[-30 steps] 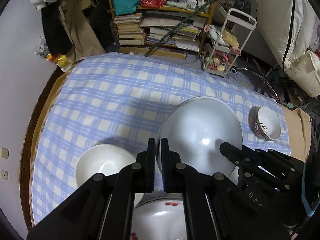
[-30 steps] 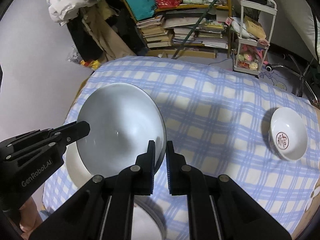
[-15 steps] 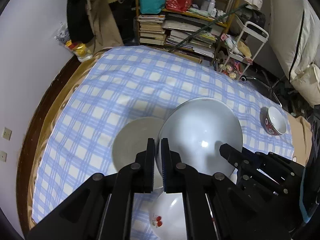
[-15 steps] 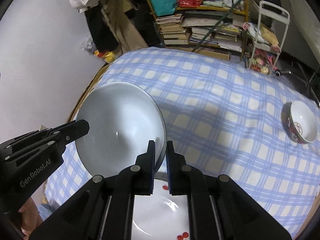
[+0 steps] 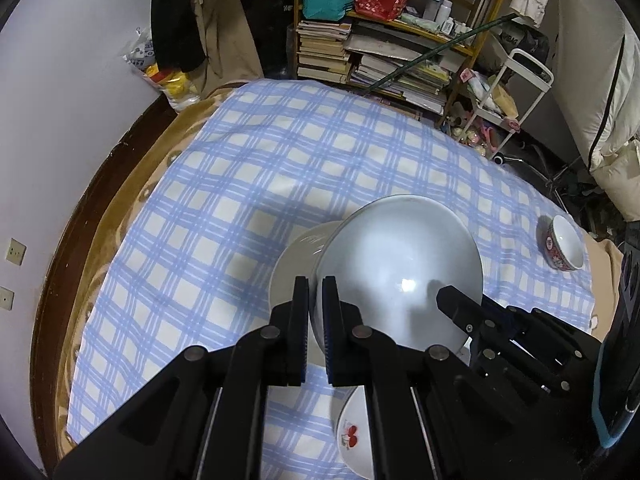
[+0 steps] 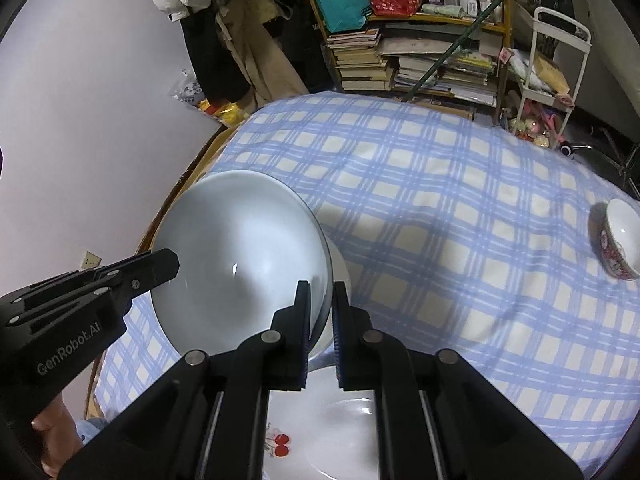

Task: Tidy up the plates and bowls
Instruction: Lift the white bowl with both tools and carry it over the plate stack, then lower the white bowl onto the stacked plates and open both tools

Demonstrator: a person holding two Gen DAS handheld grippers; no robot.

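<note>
Table w/ blue-and-cream checked cloth fills most of both views; brown edge shows along its left side.

Large pale grey-white bowl is lifted above the cloth, tilted, held by both claws at once; left gripper is clamped on its near-left rim, rim sandwiched betw. the pads; right gripper is clamped on the opposite rim the same way; in the right wrist view the bowl sits left of the right claw, w/ the left claw's fingers coming in from the left edge.

Directly under the big bowl, partly hidden by it: a white plate lying on the cloth; only its left part shows past the bowl.

Nearer the person, just below the held bowl: white plate w/ red cherry print, flat on the cloth; cherries also seen in the left view.

Far right on the cloth, well apart from the rest: small bowl w/ red patterned outside, white inside; upright.

Person's hand at lower left of the right view, behind the left claw's body.
</note>
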